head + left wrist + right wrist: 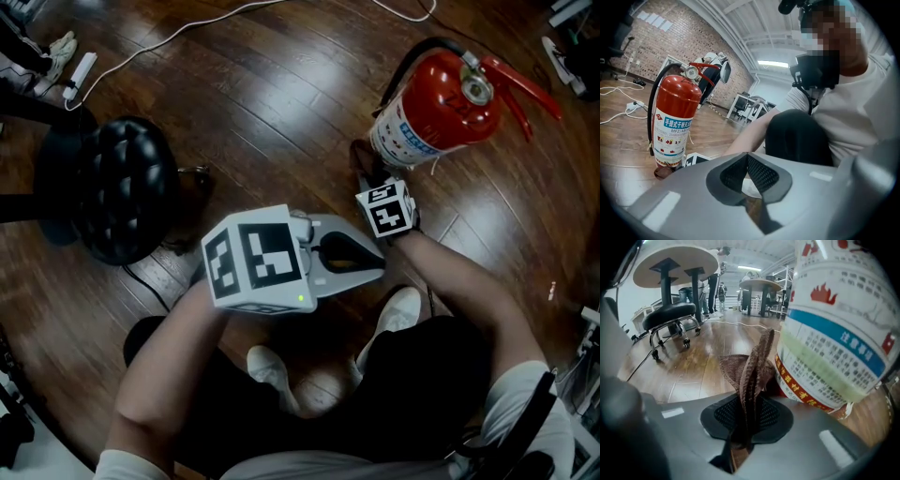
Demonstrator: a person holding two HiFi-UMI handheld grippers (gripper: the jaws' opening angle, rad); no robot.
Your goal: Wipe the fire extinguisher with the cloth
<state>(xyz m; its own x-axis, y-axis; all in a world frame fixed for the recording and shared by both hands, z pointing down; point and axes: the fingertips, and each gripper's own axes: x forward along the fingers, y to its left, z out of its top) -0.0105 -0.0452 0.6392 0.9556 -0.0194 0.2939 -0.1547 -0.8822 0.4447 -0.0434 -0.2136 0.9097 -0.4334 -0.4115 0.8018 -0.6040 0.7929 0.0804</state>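
A red fire extinguisher (pixel 441 103) with a white label stands upright on the wooden floor, seen also in the left gripper view (pixel 675 119) and very close in the right gripper view (pixel 839 329). My right gripper (pixel 370 178) is shut on a brown cloth (pixel 750 373), which sticks up between its jaws right beside the extinguisher's base. The cloth (pixel 366 161) shows as a dark patch by the base in the head view. My left gripper (pixel 370 255) hovers lower, nearer the person's knees, shut with nothing between its pads (pixel 759 174).
A black rolling stool (pixel 117 187) stands at the left. White cables (pixel 169 37) run over the floor at the back. The person's white shoes (pixel 398 314) and dark trousers lie under the grippers. Round tables (pixel 675 263) stand beyond the stool.
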